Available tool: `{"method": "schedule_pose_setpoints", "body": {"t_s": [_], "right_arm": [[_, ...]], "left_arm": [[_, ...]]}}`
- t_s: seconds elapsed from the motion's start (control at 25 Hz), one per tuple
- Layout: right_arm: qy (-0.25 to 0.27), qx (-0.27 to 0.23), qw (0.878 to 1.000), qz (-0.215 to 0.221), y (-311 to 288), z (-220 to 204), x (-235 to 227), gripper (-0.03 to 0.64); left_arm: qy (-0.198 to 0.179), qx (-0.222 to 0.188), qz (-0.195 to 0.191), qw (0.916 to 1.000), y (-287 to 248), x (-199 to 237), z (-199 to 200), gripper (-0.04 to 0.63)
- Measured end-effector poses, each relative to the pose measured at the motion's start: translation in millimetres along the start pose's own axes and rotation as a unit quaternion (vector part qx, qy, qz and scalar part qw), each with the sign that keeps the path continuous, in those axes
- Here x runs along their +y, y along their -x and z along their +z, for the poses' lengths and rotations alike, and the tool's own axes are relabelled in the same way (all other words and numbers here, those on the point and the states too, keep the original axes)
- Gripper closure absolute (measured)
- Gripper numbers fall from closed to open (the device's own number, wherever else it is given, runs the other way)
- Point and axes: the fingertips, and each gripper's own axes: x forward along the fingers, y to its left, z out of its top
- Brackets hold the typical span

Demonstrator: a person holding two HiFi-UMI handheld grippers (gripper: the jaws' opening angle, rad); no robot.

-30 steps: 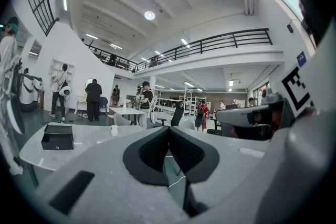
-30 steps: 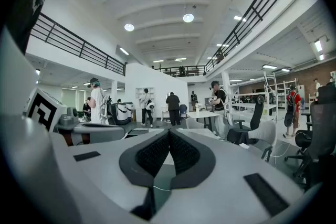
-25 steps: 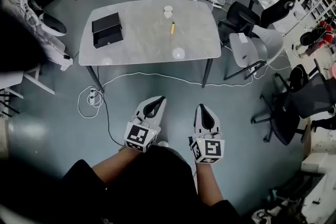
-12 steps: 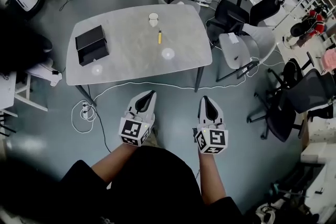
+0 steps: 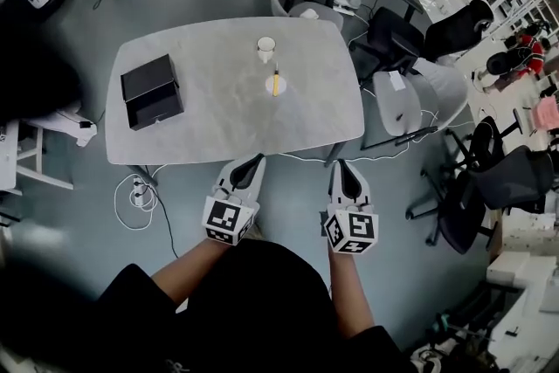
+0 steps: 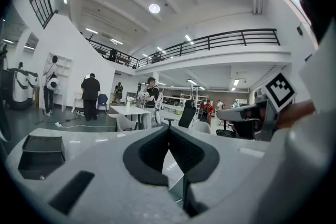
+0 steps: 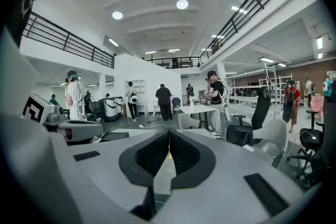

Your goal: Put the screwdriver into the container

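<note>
Nothing done yet. My left gripper (image 5: 256,162) & right gripper (image 5: 341,165) are both shut tight w/ nothing in them, by the table (image 5: 218,122) edge. Yellow screwdriver (image 5: 276,85) lies mid-table, near the white cup (image 5: 266,49). Gotta grab it, drop it in.

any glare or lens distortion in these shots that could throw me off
Head view: fisheye bows the table edges, and a bright glare spot overlaps the screwdriver. Left gripper view: round black vignette, and the railing curves. Right gripper view: same vignette, and the ceiling lamps blow out.
</note>
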Motion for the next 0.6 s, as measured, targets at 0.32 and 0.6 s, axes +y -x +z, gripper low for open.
{"method": "schedule_pose_setpoints", "body": {"t_s": [0.32,0.6], "right_arm": [[-0.006,0.021,1.0,0.006,-77,1,19,0.604],[0.01,0.036,0.999,0.014,-109,-1,29,0.604]], "left_arm": [[0.021,0.006,-0.003,0.9998,-33,66,5,0.578],[0.043,0.017,0.012,0.9989,-40,97,1,0.578]]}}
